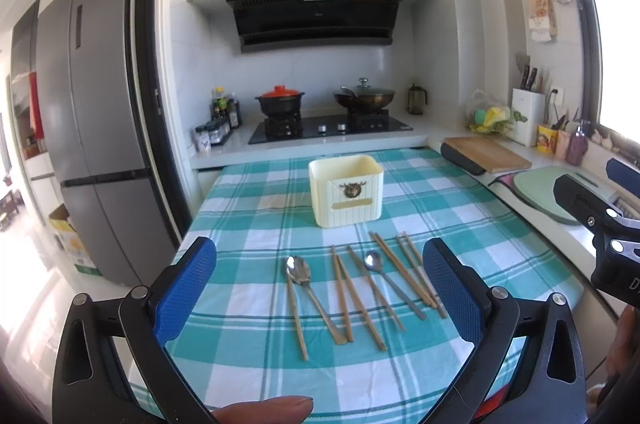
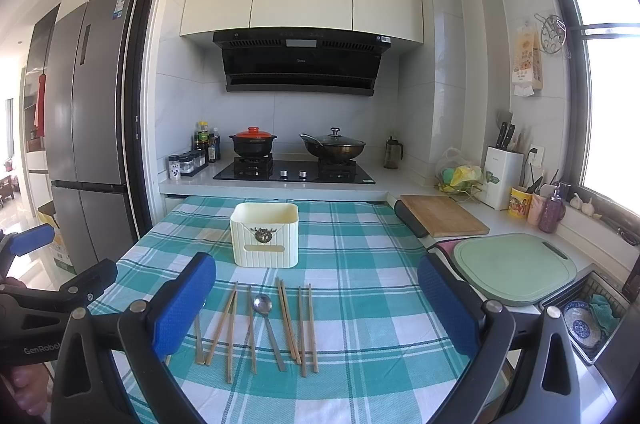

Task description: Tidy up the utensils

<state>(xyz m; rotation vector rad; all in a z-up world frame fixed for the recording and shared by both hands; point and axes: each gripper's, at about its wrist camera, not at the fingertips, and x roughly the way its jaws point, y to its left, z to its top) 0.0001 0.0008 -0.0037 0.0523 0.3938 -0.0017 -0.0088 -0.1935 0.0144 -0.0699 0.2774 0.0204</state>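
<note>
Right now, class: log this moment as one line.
left tool: open | right tool: open | chopsticks, spoons: on cloth | holder: upright

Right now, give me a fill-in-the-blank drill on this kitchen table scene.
1. The chopsticks and spoons lie on a ____ checked tablecloth.
2. The cream holder stands ____ the utensils, toward the stove.
3. The pot on the stove has a ____ lid.
4. Both the left gripper and right gripper are ____.

Missing: green-and-white; behind; red; open
</note>
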